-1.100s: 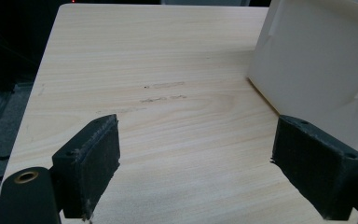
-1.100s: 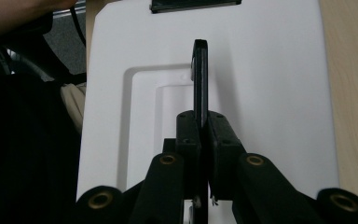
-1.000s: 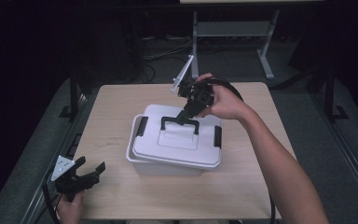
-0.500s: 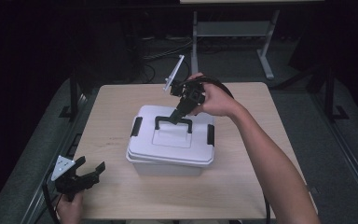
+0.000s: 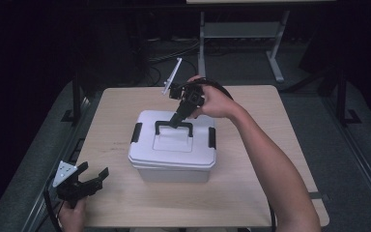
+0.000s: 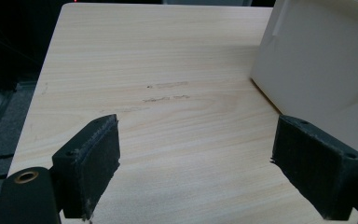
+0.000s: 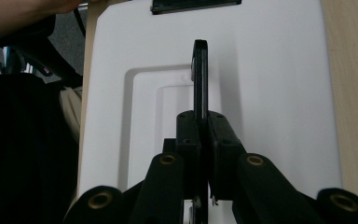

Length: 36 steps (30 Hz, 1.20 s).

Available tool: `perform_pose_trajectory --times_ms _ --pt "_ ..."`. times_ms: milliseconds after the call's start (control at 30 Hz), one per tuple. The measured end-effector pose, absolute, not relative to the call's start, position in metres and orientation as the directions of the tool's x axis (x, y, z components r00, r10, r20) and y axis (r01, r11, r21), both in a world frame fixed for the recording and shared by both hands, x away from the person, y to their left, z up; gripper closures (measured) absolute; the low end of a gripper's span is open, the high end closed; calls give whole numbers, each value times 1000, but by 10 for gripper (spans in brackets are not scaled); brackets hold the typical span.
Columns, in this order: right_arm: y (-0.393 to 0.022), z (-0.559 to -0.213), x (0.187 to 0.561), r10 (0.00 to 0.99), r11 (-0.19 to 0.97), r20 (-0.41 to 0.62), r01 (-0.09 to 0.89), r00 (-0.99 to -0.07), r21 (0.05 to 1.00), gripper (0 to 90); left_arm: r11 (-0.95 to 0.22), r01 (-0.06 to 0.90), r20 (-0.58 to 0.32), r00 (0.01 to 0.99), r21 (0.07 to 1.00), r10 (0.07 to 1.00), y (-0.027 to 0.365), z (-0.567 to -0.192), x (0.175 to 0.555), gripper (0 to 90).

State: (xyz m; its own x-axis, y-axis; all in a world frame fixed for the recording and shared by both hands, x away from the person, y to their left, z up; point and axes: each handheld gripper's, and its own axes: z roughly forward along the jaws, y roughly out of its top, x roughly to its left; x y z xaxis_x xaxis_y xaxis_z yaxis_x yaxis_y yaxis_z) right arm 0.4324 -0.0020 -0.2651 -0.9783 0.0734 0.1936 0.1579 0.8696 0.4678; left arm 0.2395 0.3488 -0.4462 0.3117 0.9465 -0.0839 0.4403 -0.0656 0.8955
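A white lidded box (image 5: 174,150) stands in the middle of the wooden table (image 5: 256,188), with black side latches and a black handle (image 5: 174,126) raised upright on its lid. My right gripper (image 5: 178,121) reaches down from the far side and is shut on that handle. In the right gripper view its two black pads (image 7: 186,135) pinch the thin handle bar (image 7: 200,74) edge-on above the white lid (image 7: 270,93). My left gripper (image 5: 94,176) rests near the table's front left corner, open and empty. Its pads (image 6: 91,161) stand wide apart over bare wood, the box's wall (image 6: 321,70) to the right.
A black latch (image 5: 136,132) sits on the lid's left side and another (image 5: 211,137) on its right. Metal stand legs (image 5: 275,63) and cables lie on the dark floor beyond the table's far edge. Bare wood surrounds the box on all sides.
The right hand has moved left and a little down, dragging the box by its handle leftward across the table. The left gripper has stayed where it was.
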Motion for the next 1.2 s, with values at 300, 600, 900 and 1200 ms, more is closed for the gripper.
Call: perform_pose_trajectory --times_ms 300,600,900,1200 --pt "3 -269 435 62 883 183 139 -981 448 842 -62 442 -88 309 895 947 350 -446 240 140" --pt "5 -272 432 50 890 184 127 -982 438 840 -61 443 -87 307 895 948 350 -446 240 140" --pt "8 -274 431 54 896 174 125 -983 426 839 -62 443 -87 307 894 948 350 -446 240 140" --pt "10 -277 431 56 900 173 125 -983 418 837 -50 441 -96 302 896 949 350 -446 239 140"
